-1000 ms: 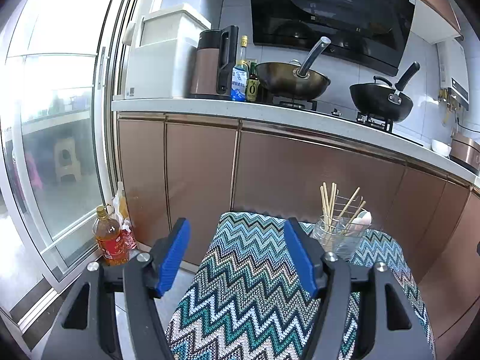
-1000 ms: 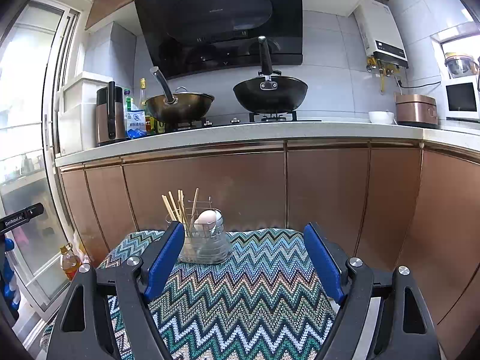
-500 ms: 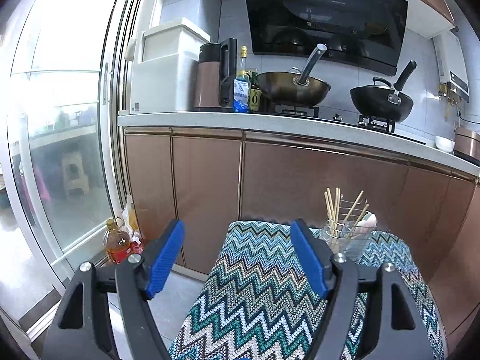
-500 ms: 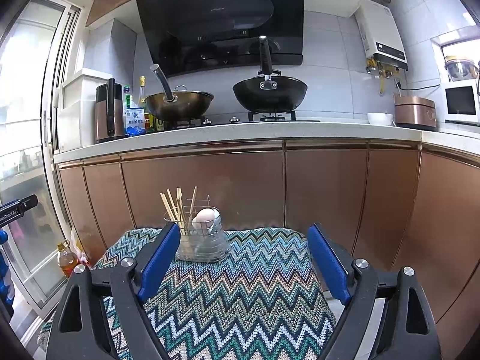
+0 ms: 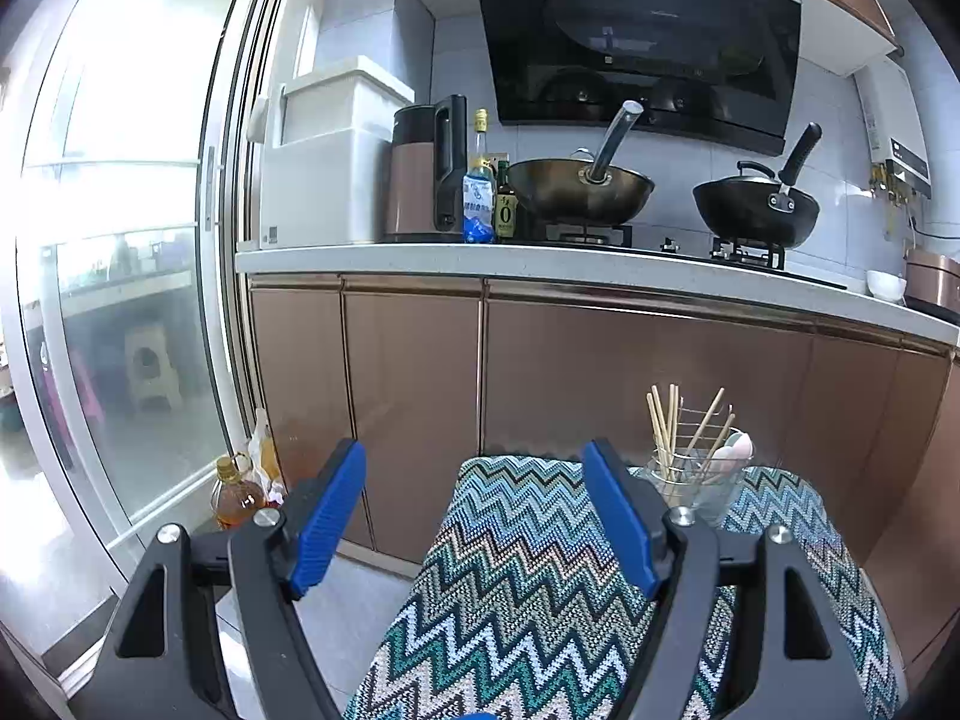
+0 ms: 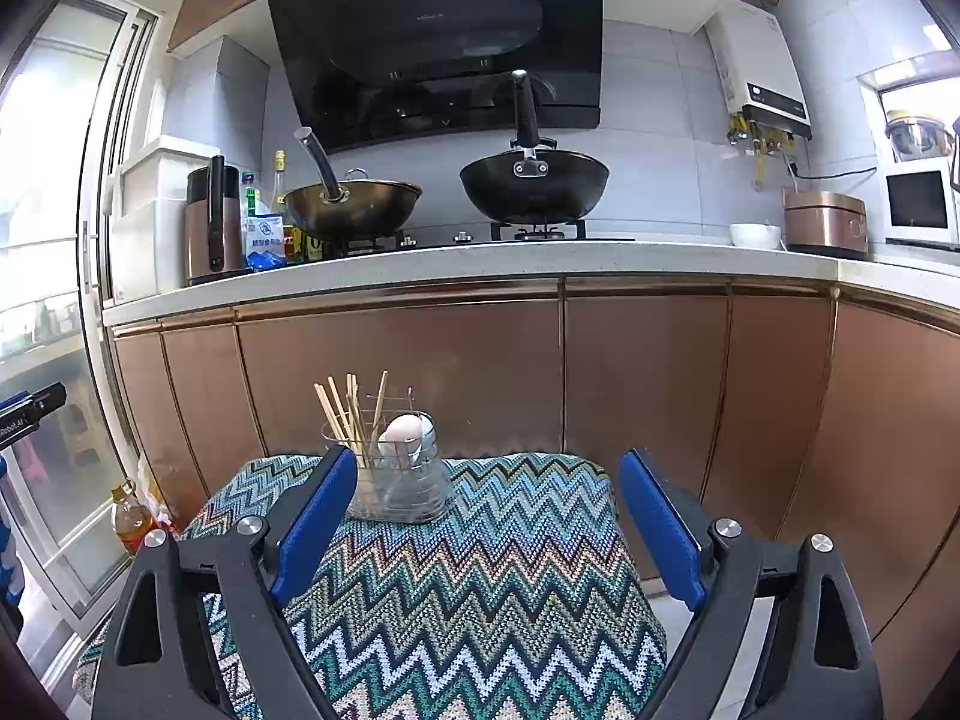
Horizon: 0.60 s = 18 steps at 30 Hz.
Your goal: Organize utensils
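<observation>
Now | left gripper (image 5: 474, 516) spread wide, empty | right gripper (image 6: 486, 525) likewise released, nothing between jaws | utensil holder (image 6: 399, 477) upright at bench (image 6: 480, 588) far edge, chopsticks (image 6: 351, 420) and spoons (image 6: 402, 435) standing inside | judged: both clear because sorting looks done

chopsticks (image 6: 351, 420) and spoons (image 6: 402, 433) upright in clear holder (image 6: 399, 489)

From my left gripper's view, a dark bottle (image 5: 506, 201) on the counter shows a large "0"; other labels stay too blurred to read.
</observation>
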### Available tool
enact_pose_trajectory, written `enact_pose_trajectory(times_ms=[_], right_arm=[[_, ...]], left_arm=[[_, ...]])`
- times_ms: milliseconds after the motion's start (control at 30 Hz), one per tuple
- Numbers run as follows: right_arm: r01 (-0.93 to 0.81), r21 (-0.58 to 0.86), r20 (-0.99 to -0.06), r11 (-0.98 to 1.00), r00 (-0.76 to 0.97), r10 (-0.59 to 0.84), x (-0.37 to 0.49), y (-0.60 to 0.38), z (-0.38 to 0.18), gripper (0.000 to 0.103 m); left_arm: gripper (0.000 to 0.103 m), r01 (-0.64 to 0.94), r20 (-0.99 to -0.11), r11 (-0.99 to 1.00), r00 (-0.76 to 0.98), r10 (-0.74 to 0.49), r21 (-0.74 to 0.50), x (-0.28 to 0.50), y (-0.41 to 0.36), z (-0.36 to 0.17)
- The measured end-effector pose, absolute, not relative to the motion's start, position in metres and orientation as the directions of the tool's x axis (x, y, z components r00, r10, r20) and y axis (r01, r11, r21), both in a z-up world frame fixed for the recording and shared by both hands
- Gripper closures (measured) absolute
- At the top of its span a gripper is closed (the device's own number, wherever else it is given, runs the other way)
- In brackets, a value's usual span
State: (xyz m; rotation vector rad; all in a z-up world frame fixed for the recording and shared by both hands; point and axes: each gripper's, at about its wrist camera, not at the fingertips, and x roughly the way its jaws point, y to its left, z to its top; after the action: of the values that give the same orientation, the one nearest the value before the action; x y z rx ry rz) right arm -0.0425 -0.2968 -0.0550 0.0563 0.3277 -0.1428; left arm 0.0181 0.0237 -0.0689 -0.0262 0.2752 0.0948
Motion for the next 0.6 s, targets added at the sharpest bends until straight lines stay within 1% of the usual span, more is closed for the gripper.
enact_pose_trajectory(times_ms=[600], right_arm=[[0.161, 0.025, -0.322, 0.987, 0.936, -0.144, -0.0444, -0.2962, -0.0545, 0.011]], left_arm=[[0.030, -0.086, -0.279, 0.996, 0.957, 0.084, 0.002, 0.0207, 0.0228, -0.0687]])
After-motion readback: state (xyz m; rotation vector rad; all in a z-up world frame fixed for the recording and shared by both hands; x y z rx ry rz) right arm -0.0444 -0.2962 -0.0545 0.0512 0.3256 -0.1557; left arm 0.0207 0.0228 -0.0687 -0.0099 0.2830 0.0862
